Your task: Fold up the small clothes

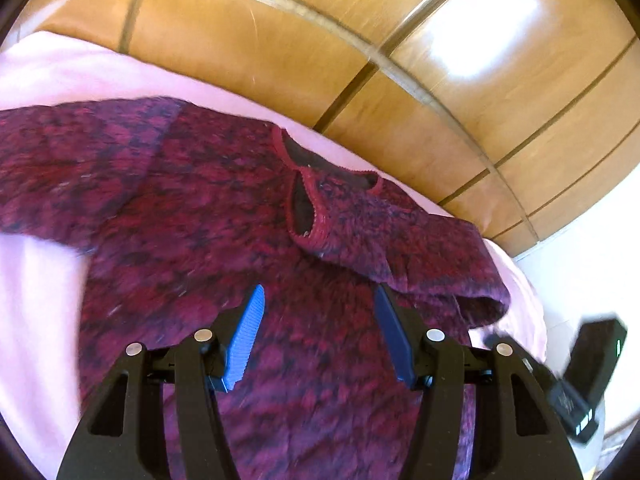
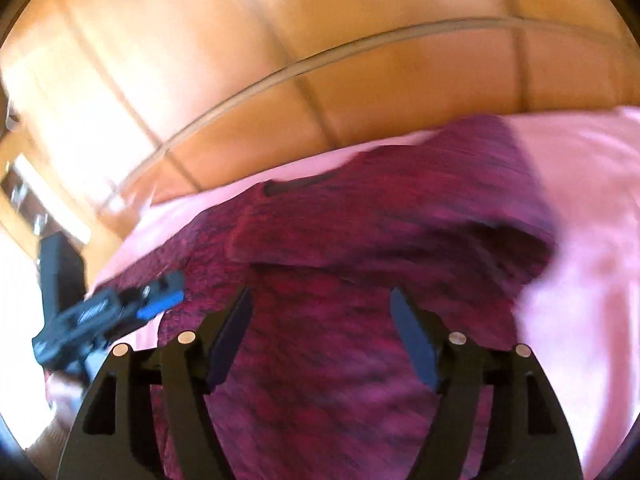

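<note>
A dark red knitted sweater (image 1: 224, 208) lies spread on a pink sheet (image 1: 36, 288), its neck opening (image 1: 316, 172) towards the wooden panels. One sleeve (image 1: 432, 256) is folded over the body, with its cuff near the bed's right edge. My left gripper (image 1: 319, 289) hovers over the sweater's middle, open, its blue pads apart with nothing between them. In the blurred right wrist view the sweater (image 2: 360, 240) fills the centre, and my right gripper (image 2: 321, 291) stands open above it with nothing between its fingers.
Glossy wooden panels (image 1: 440, 92) rise right behind the bed. A pale floor (image 1: 580, 248) shows past the bed's right edge. The right tool's black housing (image 1: 588, 364) is at that edge; the left tool (image 2: 104, 316) shows low on the left in the right wrist view.
</note>
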The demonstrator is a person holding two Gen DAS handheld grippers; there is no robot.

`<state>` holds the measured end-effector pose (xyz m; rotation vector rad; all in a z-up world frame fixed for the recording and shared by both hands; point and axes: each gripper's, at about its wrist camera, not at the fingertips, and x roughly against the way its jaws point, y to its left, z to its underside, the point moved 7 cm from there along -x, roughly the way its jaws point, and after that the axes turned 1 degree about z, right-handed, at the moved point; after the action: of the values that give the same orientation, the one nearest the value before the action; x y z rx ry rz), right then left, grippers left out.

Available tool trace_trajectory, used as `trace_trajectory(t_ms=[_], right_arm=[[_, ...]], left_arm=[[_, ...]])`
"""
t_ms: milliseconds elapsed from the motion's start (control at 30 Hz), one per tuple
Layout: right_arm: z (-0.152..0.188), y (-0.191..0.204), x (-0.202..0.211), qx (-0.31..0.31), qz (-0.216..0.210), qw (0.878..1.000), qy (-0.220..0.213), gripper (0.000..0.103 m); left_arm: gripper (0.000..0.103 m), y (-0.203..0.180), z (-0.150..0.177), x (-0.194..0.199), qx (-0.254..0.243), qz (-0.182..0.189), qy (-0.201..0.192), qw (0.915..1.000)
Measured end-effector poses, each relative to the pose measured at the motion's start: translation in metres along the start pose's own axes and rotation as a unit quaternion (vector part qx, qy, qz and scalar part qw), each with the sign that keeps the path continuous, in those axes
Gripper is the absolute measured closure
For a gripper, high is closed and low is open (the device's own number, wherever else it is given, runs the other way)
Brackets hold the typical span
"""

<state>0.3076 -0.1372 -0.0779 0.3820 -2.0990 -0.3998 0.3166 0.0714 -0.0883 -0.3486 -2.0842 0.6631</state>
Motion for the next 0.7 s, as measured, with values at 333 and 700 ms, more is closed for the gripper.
trace_trajectory(t_ms=[333, 700], right_arm=[[0.003, -0.13, 0.057, -0.164, 0.052, 0.984, -0.054, 0.048], [-0.031, -0.086, 0.009, -0.142, 0.012, 0.989, -0.045, 0.055]], left_arm=[[0.088, 0.003, -0.026, -0.074, 0.052, -0.044, 0.049, 0.9965], [0.093, 0.024, -0.055, -0.01, 0.013, -0.086, -0.047, 0.9951]])
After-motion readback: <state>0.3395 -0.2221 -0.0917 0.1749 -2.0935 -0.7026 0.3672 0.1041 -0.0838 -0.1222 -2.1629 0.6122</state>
